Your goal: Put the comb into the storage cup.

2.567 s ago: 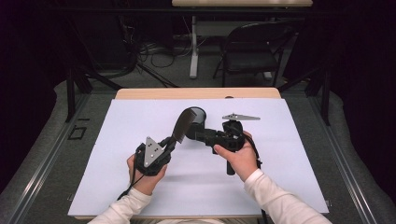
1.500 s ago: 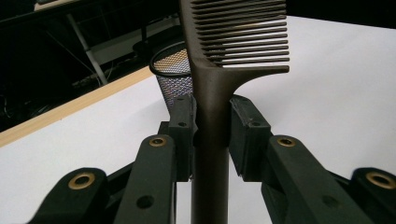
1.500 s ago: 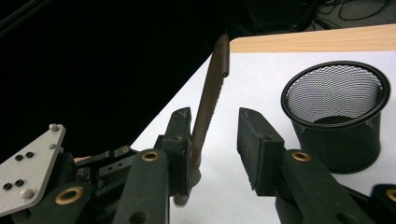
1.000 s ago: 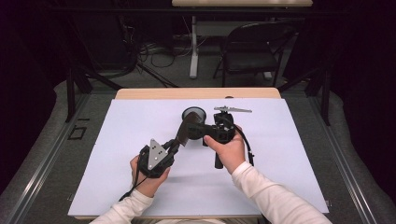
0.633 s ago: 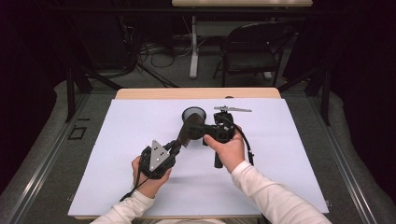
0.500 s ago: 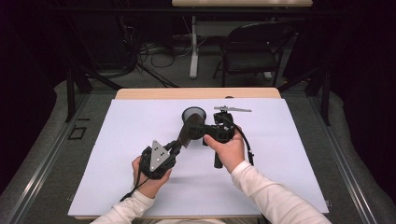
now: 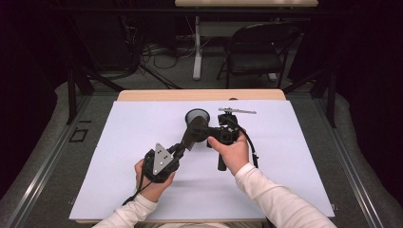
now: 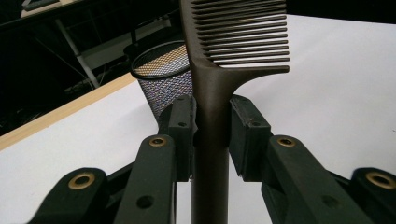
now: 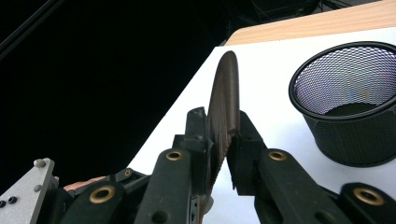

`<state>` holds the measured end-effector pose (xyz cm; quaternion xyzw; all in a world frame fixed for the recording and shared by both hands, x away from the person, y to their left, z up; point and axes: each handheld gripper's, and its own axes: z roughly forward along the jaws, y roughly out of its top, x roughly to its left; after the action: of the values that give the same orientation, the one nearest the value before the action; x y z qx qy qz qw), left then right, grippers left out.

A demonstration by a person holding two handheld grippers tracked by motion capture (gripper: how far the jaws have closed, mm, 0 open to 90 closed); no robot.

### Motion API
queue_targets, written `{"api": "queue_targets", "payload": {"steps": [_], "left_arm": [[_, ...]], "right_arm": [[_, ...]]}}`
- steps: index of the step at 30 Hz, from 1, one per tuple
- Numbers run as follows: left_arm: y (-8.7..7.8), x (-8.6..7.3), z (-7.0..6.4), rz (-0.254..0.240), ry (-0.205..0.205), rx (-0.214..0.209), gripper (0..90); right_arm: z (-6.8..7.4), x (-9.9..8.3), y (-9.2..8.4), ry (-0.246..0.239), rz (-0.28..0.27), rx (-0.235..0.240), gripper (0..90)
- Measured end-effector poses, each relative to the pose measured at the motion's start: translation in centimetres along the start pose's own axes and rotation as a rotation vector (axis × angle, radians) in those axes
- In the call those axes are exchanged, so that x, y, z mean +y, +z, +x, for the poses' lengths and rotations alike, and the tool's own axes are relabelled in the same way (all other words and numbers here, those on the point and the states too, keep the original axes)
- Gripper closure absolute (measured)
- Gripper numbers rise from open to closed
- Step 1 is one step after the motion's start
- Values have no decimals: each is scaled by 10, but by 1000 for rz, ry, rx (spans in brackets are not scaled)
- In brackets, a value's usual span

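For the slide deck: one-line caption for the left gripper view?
Left gripper fingers clamp a brown comb by its handle, black mesh cup behind.

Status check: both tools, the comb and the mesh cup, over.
Left tool clamped on comb handle. Right tool just closing on its toothed end. Mesh cup beside them, path clear.

Both forearms reach in over the desk, each hand gripping a hand-held gripper: the left hand-held gripper clamped tight, the right hand-held gripper closing, apparently pinched shut.
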<state>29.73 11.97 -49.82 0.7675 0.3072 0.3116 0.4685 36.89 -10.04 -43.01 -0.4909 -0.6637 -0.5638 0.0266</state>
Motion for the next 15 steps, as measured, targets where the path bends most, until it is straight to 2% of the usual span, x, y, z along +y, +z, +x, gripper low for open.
{"api": "queue_targets", "payload": {"steps": [15], "left_arm": [[0, 0, 0, 2, 5, 3, 722]], "right_arm": [[-1, 0, 0, 58, 12, 6, 858]]}}
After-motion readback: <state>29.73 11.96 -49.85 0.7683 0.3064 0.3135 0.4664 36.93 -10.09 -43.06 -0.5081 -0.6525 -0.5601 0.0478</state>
